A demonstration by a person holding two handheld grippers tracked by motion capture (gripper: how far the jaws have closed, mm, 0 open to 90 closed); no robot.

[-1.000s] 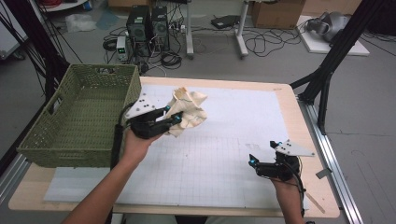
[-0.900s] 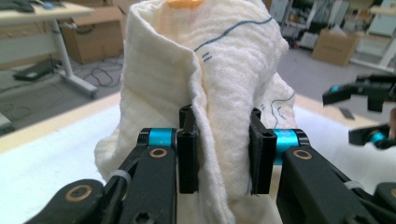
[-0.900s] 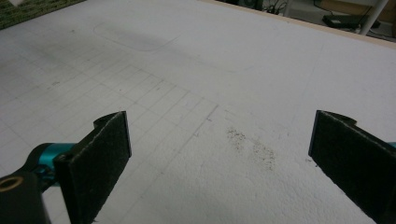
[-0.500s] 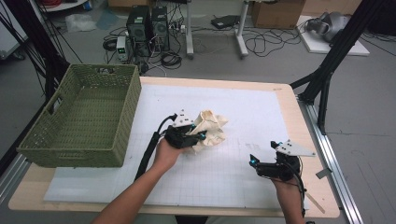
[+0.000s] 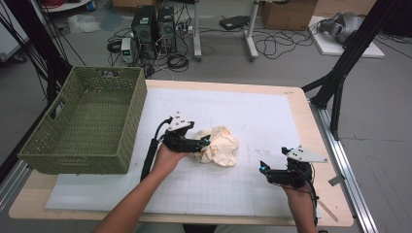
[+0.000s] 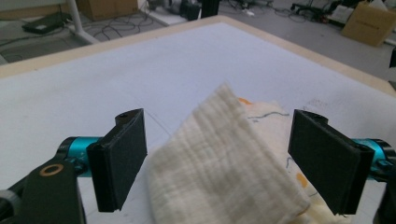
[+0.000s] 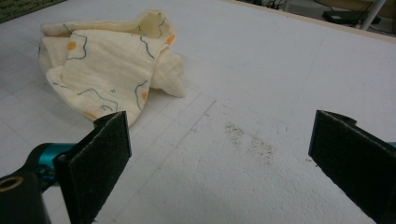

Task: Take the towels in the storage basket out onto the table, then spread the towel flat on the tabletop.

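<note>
having just opened wide, with the cream cloth (image 6: pixel 224 163) lying loose between the pads and no longer pinched, left gripper (image 5: pixel 206 142) sits low at the cloth's near-left edge, where a second ago it carried the bundle raised beside the green basket (image 5: pixel 58 150). now resting crumpled on the white mat (image 5: pixel 272 121) about mid-table, well clear of the basket, just beside the left jaws. judged from this: cloth taken over from the basket side and set down, release done, likely ready for spreading or folding. right gripper (image 5: pixel 265 168) parked at the near right of the mat, jaws spread and empty, apart from the cloth, unmoved from a second ago. likely next: both grippers to the cloth's edges, though corners are buried in the crumple and hard to pick out.
</note>
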